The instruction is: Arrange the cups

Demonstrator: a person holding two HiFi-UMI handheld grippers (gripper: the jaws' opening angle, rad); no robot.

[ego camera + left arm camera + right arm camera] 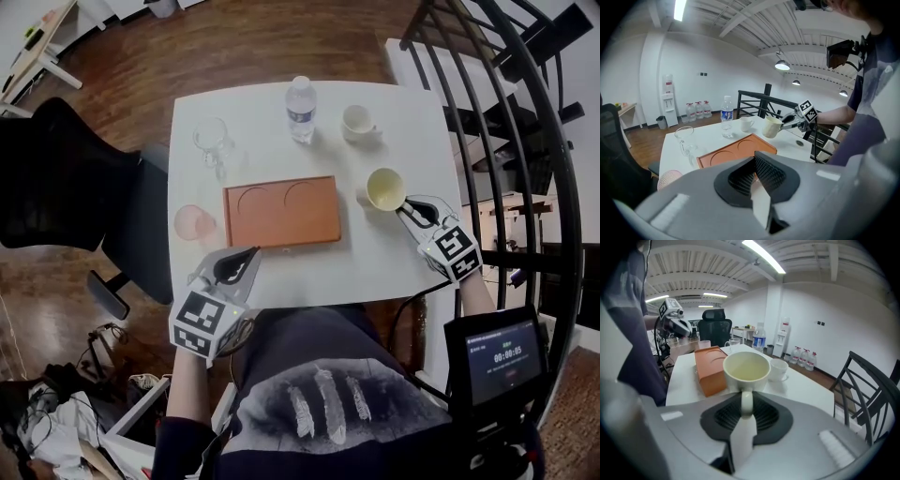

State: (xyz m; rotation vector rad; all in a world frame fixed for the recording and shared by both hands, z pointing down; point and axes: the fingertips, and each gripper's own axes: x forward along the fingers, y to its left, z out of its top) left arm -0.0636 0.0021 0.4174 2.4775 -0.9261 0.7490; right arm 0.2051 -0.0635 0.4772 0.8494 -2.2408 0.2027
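An orange tray with two round recesses lies mid-table. Just right of it, my right gripper is shut on the handle of a cream cup. In the right gripper view that handle is pinched between the pads, with the cup's bowl ahead. The left gripper view shows the cream cup held slightly above the tabletop. A white cup, a glass mug and a pink cup stand on the table. My left gripper rests near the front edge, shut and empty.
A water bottle stands behind the tray. A black office chair is at the table's left and a dark metal railing at its right. A small screen sits at lower right.
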